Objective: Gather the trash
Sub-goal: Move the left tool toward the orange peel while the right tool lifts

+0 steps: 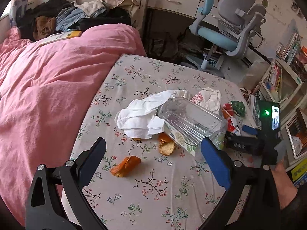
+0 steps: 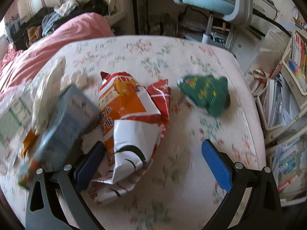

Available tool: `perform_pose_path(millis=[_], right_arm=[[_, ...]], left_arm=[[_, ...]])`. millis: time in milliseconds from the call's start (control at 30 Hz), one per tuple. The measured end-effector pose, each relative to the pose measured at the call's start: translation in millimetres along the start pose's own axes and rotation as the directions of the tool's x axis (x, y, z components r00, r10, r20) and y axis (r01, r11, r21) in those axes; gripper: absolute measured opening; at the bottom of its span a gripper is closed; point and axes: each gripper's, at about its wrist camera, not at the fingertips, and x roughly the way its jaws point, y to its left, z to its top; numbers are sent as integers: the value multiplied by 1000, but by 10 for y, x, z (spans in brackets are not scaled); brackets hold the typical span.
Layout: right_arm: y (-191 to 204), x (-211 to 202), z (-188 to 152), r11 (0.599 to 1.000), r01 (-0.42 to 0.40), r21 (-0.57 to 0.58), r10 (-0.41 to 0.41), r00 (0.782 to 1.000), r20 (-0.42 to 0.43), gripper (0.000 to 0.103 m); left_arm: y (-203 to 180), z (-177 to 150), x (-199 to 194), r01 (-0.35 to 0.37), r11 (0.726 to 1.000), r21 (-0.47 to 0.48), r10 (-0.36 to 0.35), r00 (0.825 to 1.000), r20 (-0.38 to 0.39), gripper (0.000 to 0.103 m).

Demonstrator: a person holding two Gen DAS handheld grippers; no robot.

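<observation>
Right wrist view: right hand-held gripper [image 2: 153, 164], jaws spread, is straddling a snack bag [image 2: 132, 122] on the bed [image 2: 191, 191]; left hand-held gripper [image 1: 153, 163] is hovering open over orange peel [image 1: 125, 165].

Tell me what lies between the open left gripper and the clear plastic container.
Left wrist view: orange peel pieces lie on the floral sheet between the left gripper and the clear plastic container.

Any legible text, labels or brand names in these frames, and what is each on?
None can be quoted with confidence.
Orange snack bag: large Chinese characters, motion-blurred.
Clear plastic box: label too small.
Yellow book: cover unreadable.
Shelved books: spines too small.
</observation>
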Motion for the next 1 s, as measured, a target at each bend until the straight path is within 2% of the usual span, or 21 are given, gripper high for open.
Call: perform_pose_path(millis=[133,233,300,367,433,500,633,700,767,833,900,933,1000], right_arm=[[0,-150,-241,999,-21,-29,20,1000,-23,96],[13,-225,-333,999,-32,-18,31,996,-87,96],[24,-267,-350,997,-78,-12,76,988,-135,96],[-1,-326,-347,988,-152,24,154,978,-140,96],[-61,-415,-326,967,-240,85,248,963,-108,96],[-98,-520,-273,947,-302,109,309,950,-51,96],[-62,-649,-177,926,-364,102,362,931,38,96],[-12,-701,-135,903,-420,94,414,907,75,96],[26,-727,-112,896,-438,74,433,898,81,96],[91,-756,-83,909,-416,30,412,907,83,96],[144,-777,-62,936,-351,-5,350,933,87,96],[134,-769,-71,947,-322,-12,322,943,86,96],[80,-737,-71,947,-320,5,319,944,80,95]], left_arm=[[97,-13,-13,-5,1000,-9,5,1000,1,96],[163,-25,-16,-7,1000,-19,8,1000,4,96],[206,-38,-13,-18,1000,-19,18,1000,8,96],[269,-48,-7,-28,999,-18,28,1000,14,96],[336,-48,7,-38,999,-28,39,999,11,96],[434,-52,43,-41,998,-56,42,999,4,96],[528,-32,125,-32,994,-103,31,999,-15,96],[549,-8,160,-25,992,-121,23,1000,-20,96],[566,8,201,-22,990,-139,18,999,-31,96],[615,11,271,-33,985,-171,23,998,-58,96],[652,5,321,-45,983,-178,31,996,-80,96],[652,0,338,-53,984,-168,38,995,-89,94],[629,-22,378,-75,990,-117,62,992,-111,89]])
